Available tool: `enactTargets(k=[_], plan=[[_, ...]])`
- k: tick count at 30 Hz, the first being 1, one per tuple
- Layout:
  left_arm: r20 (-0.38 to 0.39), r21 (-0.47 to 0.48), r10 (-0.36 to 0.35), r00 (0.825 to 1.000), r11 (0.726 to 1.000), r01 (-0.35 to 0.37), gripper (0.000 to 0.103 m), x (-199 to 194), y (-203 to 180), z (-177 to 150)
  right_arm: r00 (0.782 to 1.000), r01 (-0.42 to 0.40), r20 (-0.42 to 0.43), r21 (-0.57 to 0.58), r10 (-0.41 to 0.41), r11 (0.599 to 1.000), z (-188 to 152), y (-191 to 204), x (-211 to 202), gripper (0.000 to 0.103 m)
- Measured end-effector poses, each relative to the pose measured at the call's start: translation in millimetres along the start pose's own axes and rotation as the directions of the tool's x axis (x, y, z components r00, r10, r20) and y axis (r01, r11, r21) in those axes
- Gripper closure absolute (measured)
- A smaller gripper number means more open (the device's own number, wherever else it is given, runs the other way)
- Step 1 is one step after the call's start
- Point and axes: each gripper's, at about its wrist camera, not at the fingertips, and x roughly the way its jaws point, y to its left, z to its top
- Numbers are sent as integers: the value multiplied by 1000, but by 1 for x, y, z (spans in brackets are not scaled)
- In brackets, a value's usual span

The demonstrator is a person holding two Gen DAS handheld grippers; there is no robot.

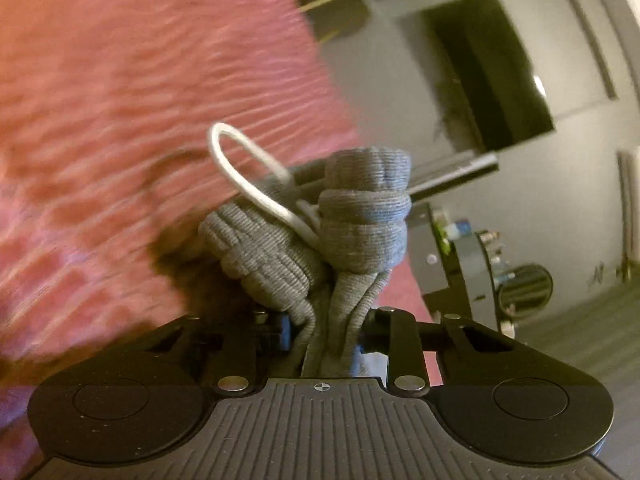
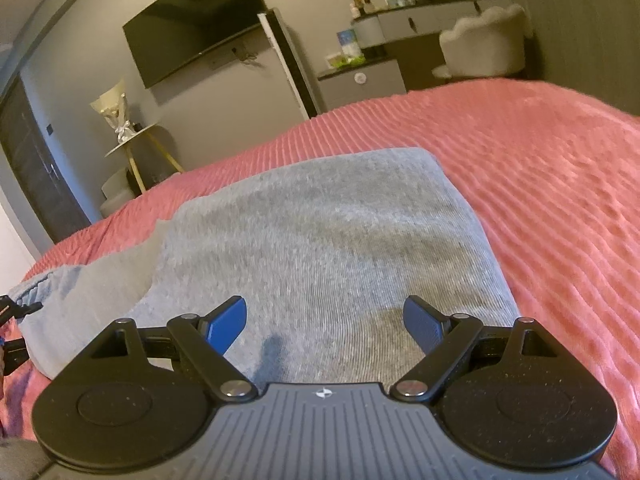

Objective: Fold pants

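Over the pink bedspread [image 2: 540, 184], left tool [image 1: 328, 320] clamps bunched pants [image 1: 360, 224]; right tool [image 2: 324, 320] gapes.

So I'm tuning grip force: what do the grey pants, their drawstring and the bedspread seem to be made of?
Grey pants: soft heathered knit, likely cotton jersey, matte; fine ribs show, and the bunch clamped in the left gripper folds thickly. Drawstring: smooth white cord, probably woven; it holds a springy loop. Bedspread: pink plush with ribbed ridges, maybe fleece or chenille.
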Motion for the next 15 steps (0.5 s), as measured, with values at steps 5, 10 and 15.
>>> enactTargets(k=[5, 10, 15], plan=[[21, 237, -64, 998, 970, 57, 74, -13, -82, -16, 1000, -26, 13, 142, 24, 990, 11, -13, -14, 17], [-55, 537, -184, 981, 823, 184, 76, -12, -196, -86, 991, -25, 133, 252, -9, 967, 27, -28, -46, 17], [-266, 725, -198, 943, 604, 331, 76, 26, -281, -216, 964, -63, 264, 332, -29, 941, 43, -47, -87, 17]])
